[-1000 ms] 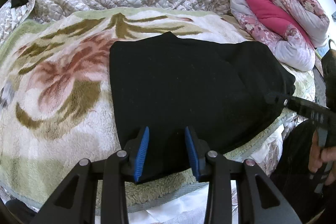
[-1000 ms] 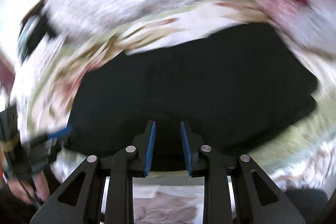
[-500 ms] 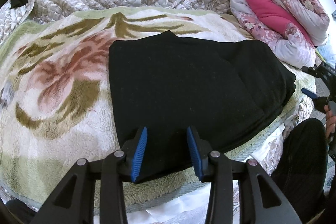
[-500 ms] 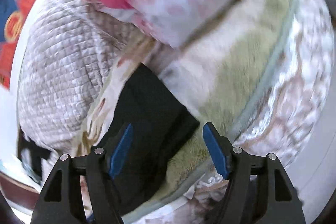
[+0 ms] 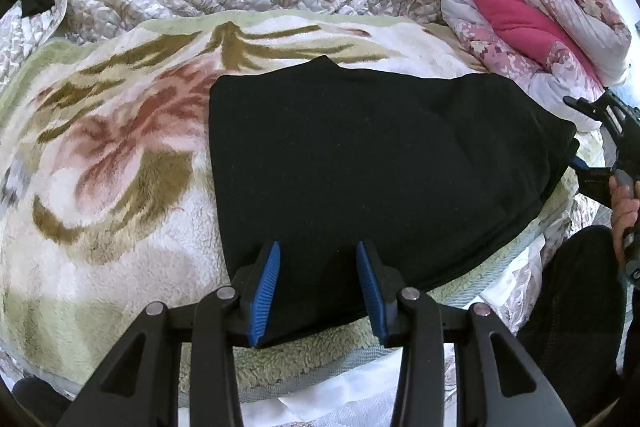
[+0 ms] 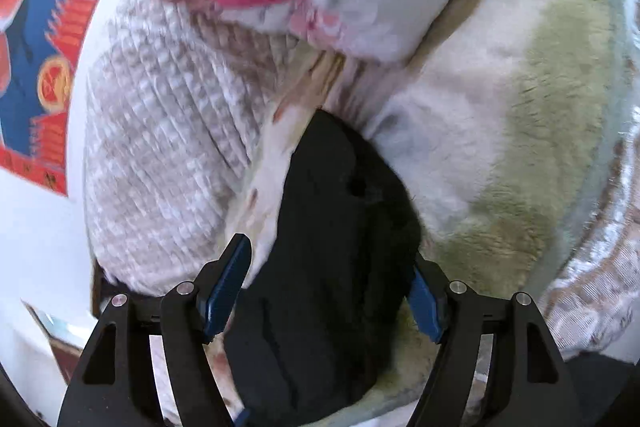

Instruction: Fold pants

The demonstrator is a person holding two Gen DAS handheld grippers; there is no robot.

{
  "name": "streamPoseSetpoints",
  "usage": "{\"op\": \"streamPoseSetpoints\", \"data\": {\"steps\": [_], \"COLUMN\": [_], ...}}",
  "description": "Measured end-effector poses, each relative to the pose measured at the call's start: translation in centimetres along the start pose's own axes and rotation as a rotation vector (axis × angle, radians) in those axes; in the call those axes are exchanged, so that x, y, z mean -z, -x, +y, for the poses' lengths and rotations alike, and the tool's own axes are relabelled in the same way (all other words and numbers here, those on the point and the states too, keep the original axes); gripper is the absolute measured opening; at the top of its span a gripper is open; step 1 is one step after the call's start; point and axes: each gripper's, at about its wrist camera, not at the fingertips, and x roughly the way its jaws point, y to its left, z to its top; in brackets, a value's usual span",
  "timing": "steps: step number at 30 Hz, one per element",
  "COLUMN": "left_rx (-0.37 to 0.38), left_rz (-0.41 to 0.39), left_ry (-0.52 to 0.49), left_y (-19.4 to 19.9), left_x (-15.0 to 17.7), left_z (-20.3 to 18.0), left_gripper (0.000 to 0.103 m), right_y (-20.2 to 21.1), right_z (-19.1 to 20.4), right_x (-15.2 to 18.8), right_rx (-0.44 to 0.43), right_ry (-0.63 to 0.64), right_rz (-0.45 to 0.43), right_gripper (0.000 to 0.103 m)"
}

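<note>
The left gripper (image 5: 316, 287) hovers half open over the near edge of the pants (image 5: 372, 171), gripping nothing. The pants lie folded into a black slab on the floral blanket (image 5: 108, 155). At the slab's far right end the right gripper (image 6: 326, 287), jaws just opening wide, straddles the cloth without pinching. Judged: one more fold remains; next, both must close on an edge.
</note>
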Motion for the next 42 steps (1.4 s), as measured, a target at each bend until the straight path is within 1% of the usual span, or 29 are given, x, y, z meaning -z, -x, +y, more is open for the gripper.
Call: {"op": "streamPoseSetpoints", "data": {"steps": [2, 3, 4, 5, 6, 7, 11, 15, 19, 21, 23, 25, 27, 29, 31, 32, 34, 39, 42], "left_rx": [-0.002, -0.006, -0.004, -0.003, -0.001, 0.003, 0.007, 0.001, -0.012, -0.022, -0.031, -0.038, -0.047, -0.054, -0.062, -0.066, -0.071, -0.070, -0.065], "left_rz": [-0.001, -0.001, 0.001, 0.002, 0.002, 0.002, -0.004, -0.032, -0.060, -0.066, -0.065, -0.062, -0.062, -0.064, -0.067, -0.067, -0.069, -0.072, -0.071], "left_ry": [-0.003, -0.007, -0.008, -0.007, -0.003, 0.003, 0.032, 0.067, 0.098, 0.119, 0.142, 0.165, 0.185, 0.201, 0.217, 0.225, 0.237, 0.253, 0.259], "left_y": [0.0, 0.0, 0.0, 0.0, 0.0, 0.0, 0.5, 1.6, 2.7, 3.0, 3.2, 3.3, 3.5, 3.6, 3.8, 3.9, 4.1, 4.2, 4.1], "left_x": [0.0, 0.0, 0.0, 0.0, 0.0, -0.1, -0.2, -0.4, -0.3, 0.0, 0.4, 0.8, 1.1, 1.4, 1.6, 1.7, 1.9, 2.2, 2.1], "left_z": [0.1, 0.0, 0.2, 0.2, 0.3, 0.4, 1.1, 2.1, 3.5, 4.4, 5.4, 6.2, 7.0, 7.6, 8.2, 8.5, 9.0, 9.7, 9.6], "left_gripper": [0.043, 0.043, 0.043, 0.043, 0.043, 0.043, 0.043, 0.043, 0.043, 0.043, 0.043, 0.043, 0.043, 0.043, 0.043, 0.043, 0.043, 0.043, 0.043], "right_y": [-2.1, -2.3, -2.2, -2.0, -1.8, -1.6, -1.6, -1.7, -2.2, -2.5, -3.4, -4.8, -6.5, -9.0, -11.5, -12.9, -14.0, -13.4, -14.2], "right_z": [-0.8, -0.9, -0.4, 0.1, 0.7, 1.3, 4.3, 9.3, 14.3, 16.2, 18.1, 19.3, 20.0, 19.9, 18.9, 18.1, 17.7, 19.1, 18.8], "right_x": [-0.2, -0.3, -0.5, -0.6, -0.6, -0.7, -0.4, 1.1, 4.4, 6.2, 8.6, 11.1, 13.7, 16.8, 19.7, 21.2, 22.4, 22.4, 23.3], "right_rx": [0.061, 0.066, 0.067, 0.066, 0.079, 0.091, 0.079, 0.047, -0.012, -0.038, -0.074, -0.098, -0.107, -0.105, -0.076, -0.046, -0.024, -0.015, 0.006], "right_ry": [-0.003, -0.009, 0.010, 0.035, 0.063, 0.090, 0.216, 0.371, 0.521, 0.582, 0.648, 0.702, 0.752, 0.805, 0.851, 0.875, 0.903, 0.959, 0.989], "right_rz": [0.057, 0.048, 0.041, 0.034, 0.021, 0.017, 0.015, 0.022, 0.058, 0.086, 0.132, 0.197, 0.263, 0.354, 0.444, 0.488, 0.499, 0.445, 0.456], "right_gripper": [0.070, 0.069, 0.062, 0.054, 0.034, 0.022, 0.021, 0.020, 0.020, 0.020, 0.020, 0.020, 0.020, 0.020, 0.020, 0.020, 0.021, 0.021, 0.024]}}
